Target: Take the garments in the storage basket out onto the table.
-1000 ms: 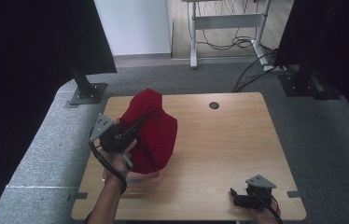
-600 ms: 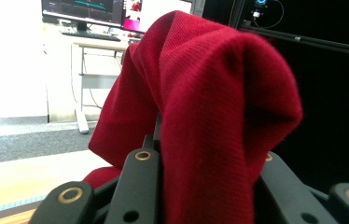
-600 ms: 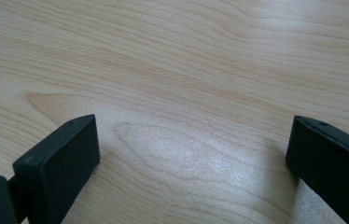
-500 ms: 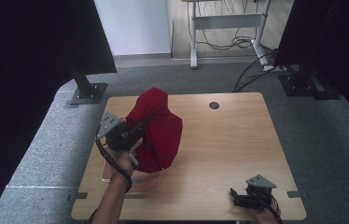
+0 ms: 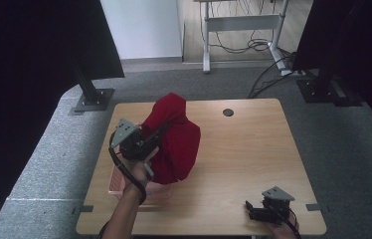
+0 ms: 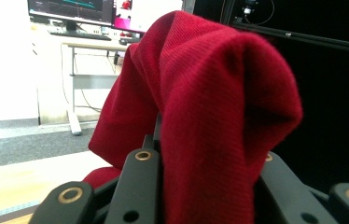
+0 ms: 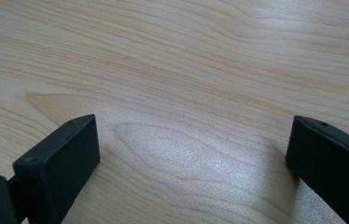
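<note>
A dark red cloth (image 5: 176,142) hangs bunched above the left half of the wooden table (image 5: 253,149), its lower folds near or touching the tabletop. My left gripper (image 5: 155,135) is shut on the cloth's left side, held up by a person's hand. In the left gripper view the red cloth (image 6: 210,102) drapes over and between the black jaws, and it hides their tips. My right gripper (image 5: 250,211) rests at the table's near right corner. Its jaws stand wide apart over bare wood (image 7: 191,144), with nothing between them.
A pale pink flat object (image 5: 117,180) lies on the table under the left forearm, partly hidden. A round cable hole (image 5: 228,112) sits near the far edge. Black stand bases (image 5: 93,99) rest on the carpet beyond the table's corners.
My left gripper has carried the red cloth slightly up and to the right. The right gripper has stayed in place.
</note>
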